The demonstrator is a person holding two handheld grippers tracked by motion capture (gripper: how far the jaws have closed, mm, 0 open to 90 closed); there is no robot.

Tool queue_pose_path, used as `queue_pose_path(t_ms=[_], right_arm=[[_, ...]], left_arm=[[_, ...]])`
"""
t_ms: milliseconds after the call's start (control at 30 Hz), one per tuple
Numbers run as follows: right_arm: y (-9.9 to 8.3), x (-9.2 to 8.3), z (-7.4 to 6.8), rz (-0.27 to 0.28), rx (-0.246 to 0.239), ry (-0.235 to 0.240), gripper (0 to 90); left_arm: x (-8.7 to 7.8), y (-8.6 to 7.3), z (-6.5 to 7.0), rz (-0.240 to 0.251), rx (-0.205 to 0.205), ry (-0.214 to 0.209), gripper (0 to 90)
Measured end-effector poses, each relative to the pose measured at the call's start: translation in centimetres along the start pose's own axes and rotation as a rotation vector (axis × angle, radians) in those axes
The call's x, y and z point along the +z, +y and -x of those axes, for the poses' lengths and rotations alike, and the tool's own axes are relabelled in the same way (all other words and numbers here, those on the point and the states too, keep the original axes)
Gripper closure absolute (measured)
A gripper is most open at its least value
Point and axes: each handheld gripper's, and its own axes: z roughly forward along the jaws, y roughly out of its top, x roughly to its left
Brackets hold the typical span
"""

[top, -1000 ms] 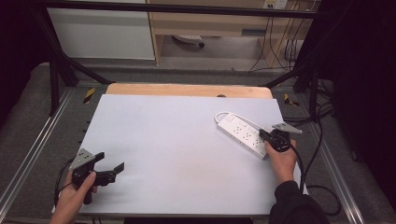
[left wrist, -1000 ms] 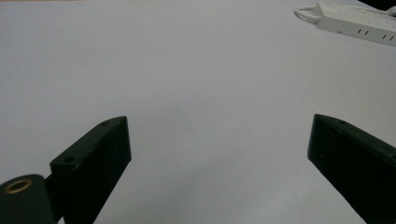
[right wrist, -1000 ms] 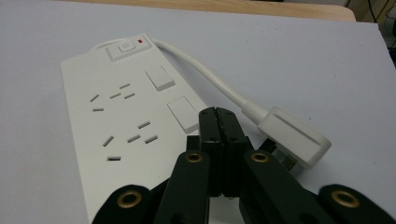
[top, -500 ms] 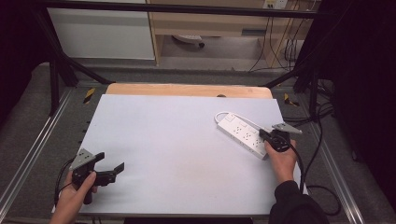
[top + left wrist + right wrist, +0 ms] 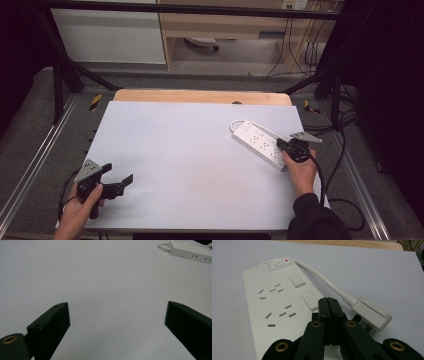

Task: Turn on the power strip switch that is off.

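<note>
A white power strip (image 5: 257, 142) lies on the right part of the white mat (image 5: 190, 150), its cord looping back to a white plug (image 5: 372, 312) beside it. In the right gripper view the power strip (image 5: 279, 302) has a switch with a red light at its far end. My right gripper (image 5: 286, 146) is shut, with its jaws pressed together and their tips (image 5: 327, 300) over the strip's near right edge, next to the plug. My left gripper (image 5: 120, 173) rests low at the mat's front left, open (image 5: 116, 307), nothing between its jaws.
A wooden table edge (image 5: 200, 96) runs behind the mat. Metal rails (image 5: 30, 170) flank both sides, and black cables (image 5: 340, 150) trail off the right. The strip (image 5: 190, 250) is far off across bare mat in the left gripper view.
</note>
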Motion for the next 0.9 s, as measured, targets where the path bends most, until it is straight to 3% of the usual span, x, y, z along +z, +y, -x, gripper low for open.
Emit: queue_pose_path(t_ms=[900], right_arm=[[0.17, -0.08, 0.07, -0.004, 0.003, 0.002, 90.0]], left_arm=[[-0.01, 0.01, -0.05, 0.004, 0.001, 0.001, 6.1]])
